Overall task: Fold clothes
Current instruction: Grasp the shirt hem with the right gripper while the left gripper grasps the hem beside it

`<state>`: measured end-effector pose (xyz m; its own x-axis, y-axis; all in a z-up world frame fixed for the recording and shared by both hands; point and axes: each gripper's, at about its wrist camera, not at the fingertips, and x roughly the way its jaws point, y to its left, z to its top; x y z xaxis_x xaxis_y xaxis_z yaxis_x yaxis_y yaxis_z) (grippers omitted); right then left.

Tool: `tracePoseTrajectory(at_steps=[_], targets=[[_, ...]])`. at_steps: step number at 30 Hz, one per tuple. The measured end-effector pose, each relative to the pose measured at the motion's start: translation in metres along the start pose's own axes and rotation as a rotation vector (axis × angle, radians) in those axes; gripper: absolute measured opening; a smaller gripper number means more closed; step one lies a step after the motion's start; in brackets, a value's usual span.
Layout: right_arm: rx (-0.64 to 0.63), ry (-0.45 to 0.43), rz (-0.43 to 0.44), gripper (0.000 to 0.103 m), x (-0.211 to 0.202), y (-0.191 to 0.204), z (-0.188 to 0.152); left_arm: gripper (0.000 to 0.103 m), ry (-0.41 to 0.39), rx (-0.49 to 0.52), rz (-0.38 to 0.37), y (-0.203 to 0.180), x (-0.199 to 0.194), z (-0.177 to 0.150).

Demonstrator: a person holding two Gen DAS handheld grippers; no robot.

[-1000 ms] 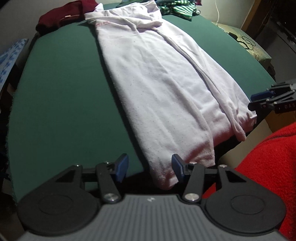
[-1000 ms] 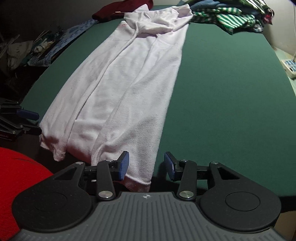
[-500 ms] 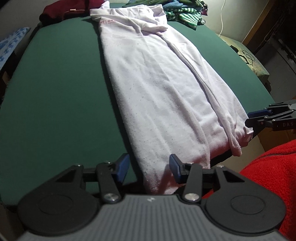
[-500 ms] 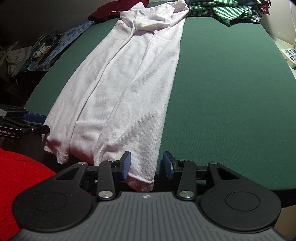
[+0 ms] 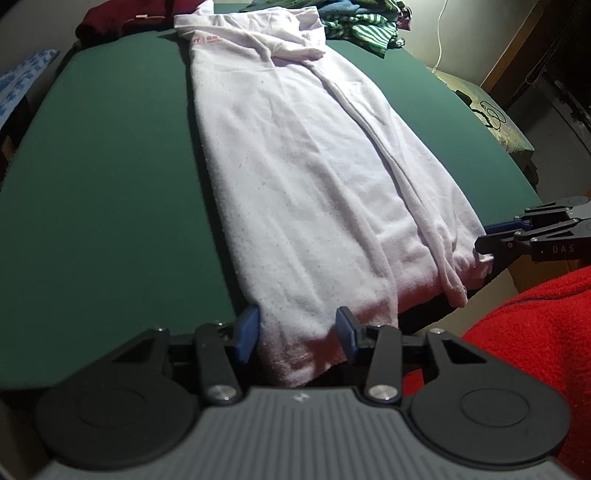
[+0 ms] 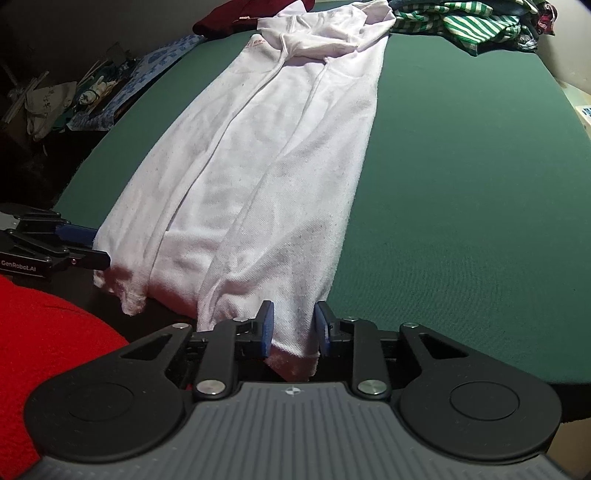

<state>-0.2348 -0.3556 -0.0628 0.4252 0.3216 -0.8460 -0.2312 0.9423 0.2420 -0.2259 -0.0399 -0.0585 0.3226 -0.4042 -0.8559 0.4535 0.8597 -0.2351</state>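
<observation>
A pale pink polo shirt (image 5: 303, 177) lies lengthwise on the green table (image 5: 110, 184), already narrowed by side folds, its collar at the far end and its hem hanging just over the near edge. Compared with a second ago, both grippers sit closer over that hem, and the jaws of each have just been closing.

The left gripper (image 5: 295, 330) straddles the hem's left corner: cloth lies between the blue pads (image 5: 248, 332), but a gap shows on each side, so the jaws are narrowed without yet pinching. The right gripper (image 6: 292, 328) is further along; its pads (image 6: 266, 328) stand close against the right hem corner and seem to touch the cloth at both sides, though whether they truly bite cannot be told from this angle.

This reads as the grasp before a lengthwise fold: once both corners are held, the hem can be lifted and carried toward the collar. The risk is an uneven hold, the left corner slipping free when the lift begins.

A maroon garment (image 5: 122, 22) and a green striped pile (image 6: 465, 22) wait at the table's far end, well apart from the hem. The person's red sleeve (image 5: 528, 332) shows beside the left gripper.
</observation>
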Motion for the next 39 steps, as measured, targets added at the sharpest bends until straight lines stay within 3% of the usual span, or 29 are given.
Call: tracePoseTrajectory(at_steps=[2,6,7,13,17,19,21,23,25,27,33,39], targets=[[-0.004,-0.001,-0.003,0.022,0.000,0.000,0.000,0.030,-0.001,-0.004,0.007,0.000,0.000,0.000],[0.001,0.000,-0.017,0.010,0.000,-0.003,-0.001,0.028,0.005,-0.010,0.007,0.001,0.000,0.001],[0.002,0.000,-0.020,0.006,0.000,-0.003,0.000,0.024,0.005,-0.002,0.015,0.000,0.000,0.001],[-0.003,0.006,-0.023,0.004,0.000,-0.005,0.000,0.012,0.008,-0.015,0.026,0.003,0.000,0.002],[0.006,0.006,-0.051,0.008,-0.002,-0.003,0.002,0.014,0.017,-0.031,0.018,0.007,0.000,0.004],[0.004,-0.009,-0.072,0.023,-0.004,-0.004,0.002,0.018,0.017,-0.034,0.017,0.007,0.000,0.003],[0.007,-0.001,-0.059,0.029,-0.003,-0.004,0.002,0.018,0.017,-0.034,0.017,0.007,0.000,0.003],[0.011,0.007,-0.046,0.029,-0.002,-0.004,0.002,0.021,0.019,-0.031,0.018,0.007,0.000,0.003],[0.004,0.011,-0.039,0.026,-0.001,-0.003,0.002,0.033,0.023,-0.029,0.019,0.006,0.000,0.003],[-0.013,0.014,-0.034,0.025,0.000,0.001,0.003,0.033,0.027,-0.026,0.019,0.005,0.000,0.004],[-0.041,0.031,-0.067,0.003,0.004,0.005,0.007,0.013,0.060,0.009,0.107,-0.008,0.004,0.009],[-0.074,0.048,-0.106,0.001,0.006,0.014,0.008,0.001,0.083,0.032,0.151,-0.015,0.007,0.015]])
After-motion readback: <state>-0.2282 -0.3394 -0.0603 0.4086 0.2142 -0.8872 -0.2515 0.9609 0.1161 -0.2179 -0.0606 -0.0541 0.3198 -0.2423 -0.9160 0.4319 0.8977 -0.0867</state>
